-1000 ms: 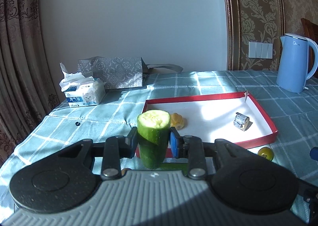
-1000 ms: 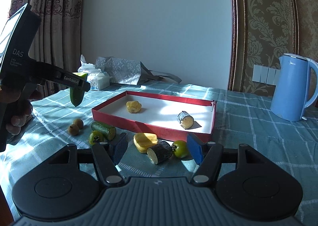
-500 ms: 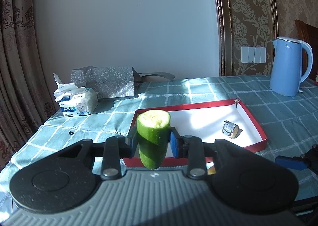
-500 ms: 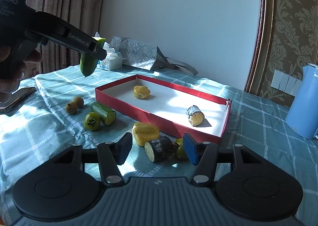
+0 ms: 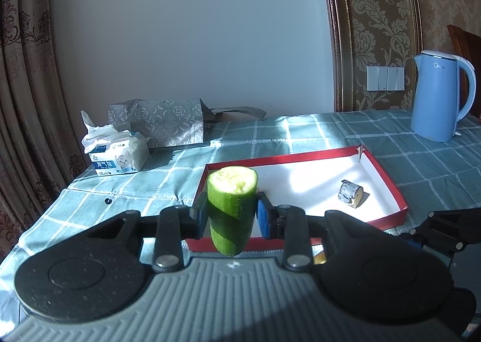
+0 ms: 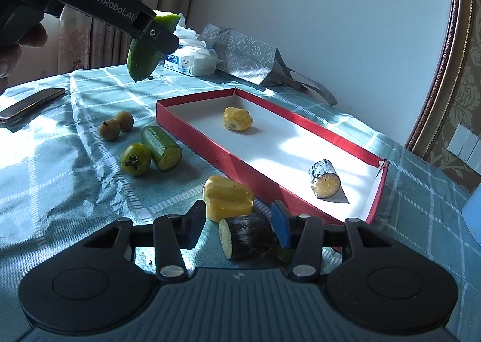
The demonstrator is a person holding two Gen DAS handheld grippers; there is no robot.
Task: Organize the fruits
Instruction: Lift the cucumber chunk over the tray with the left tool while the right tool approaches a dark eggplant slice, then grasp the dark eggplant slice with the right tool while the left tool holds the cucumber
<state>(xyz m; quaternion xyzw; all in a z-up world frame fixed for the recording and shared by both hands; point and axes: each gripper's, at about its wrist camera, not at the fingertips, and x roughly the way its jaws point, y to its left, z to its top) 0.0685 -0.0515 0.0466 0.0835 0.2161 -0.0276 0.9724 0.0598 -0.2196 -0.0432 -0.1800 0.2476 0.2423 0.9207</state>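
Right wrist view: from left to right, a cucumber piece point(image 6: 143, 50) is held clenched in the left gripper point(image 6: 156, 37), raised over the cloth left of the red tray point(image 6: 377, 191); a second cucumber piece point(image 6: 161, 148), a green persimmon point(image 6: 135, 159) and two small brown fruits point(image 6: 115, 125) are left on the cloth outside the tray's near wall. The right gripper point(image 6: 239, 223) is closing around a dark cut piece point(image 6: 245, 235), not yet gripped. The yellow piece point(image 6: 227, 197) just beside it could be nudged or pinched by the left finger. A round piece could be rolled off the pads.
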